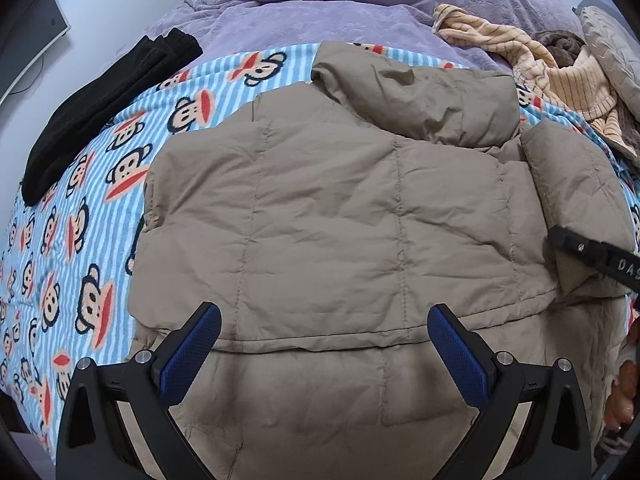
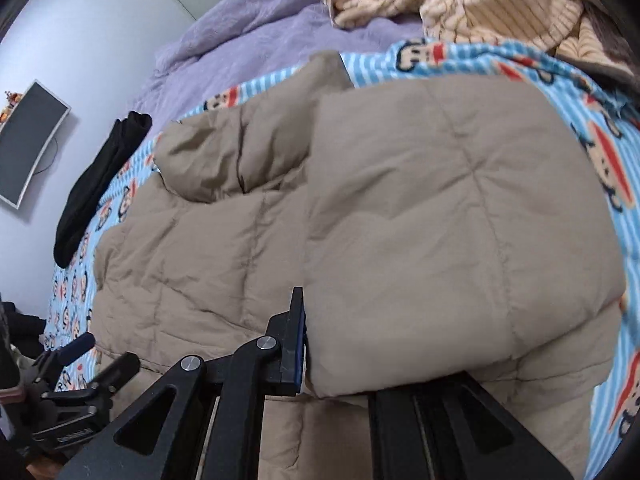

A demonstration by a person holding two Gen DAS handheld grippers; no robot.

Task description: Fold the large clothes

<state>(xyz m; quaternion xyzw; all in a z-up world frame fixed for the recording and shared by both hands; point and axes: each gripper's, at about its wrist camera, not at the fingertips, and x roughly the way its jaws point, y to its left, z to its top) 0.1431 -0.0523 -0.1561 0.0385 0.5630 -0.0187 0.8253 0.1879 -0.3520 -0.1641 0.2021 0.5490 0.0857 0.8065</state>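
Tan jacket sleeve (image 2: pixel 460 220) hiding right hand-held gripper (image 2: pixel 320 340)

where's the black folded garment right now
The black folded garment lies along the far left edge of the monkey-print blanket in both views, left of the tan puffer jacket and apart from it.

Jacket (image 1: pixel 328 208) on blanket (image 1: pixel 80 216)

Open striped monkey-print blanket (image 1: pixel 100 184) left of the tan puffer jacket (image 1: pixel 328 208), passable up to the black folded garment (image 1: pixel 104 100) along that edge. On the right, the cream ribbed sweater pile (image 1: pixel 560 76) crowds the jacket's far corner. Lavender duvet (image 1: pixel 320 12) beyond lies open.
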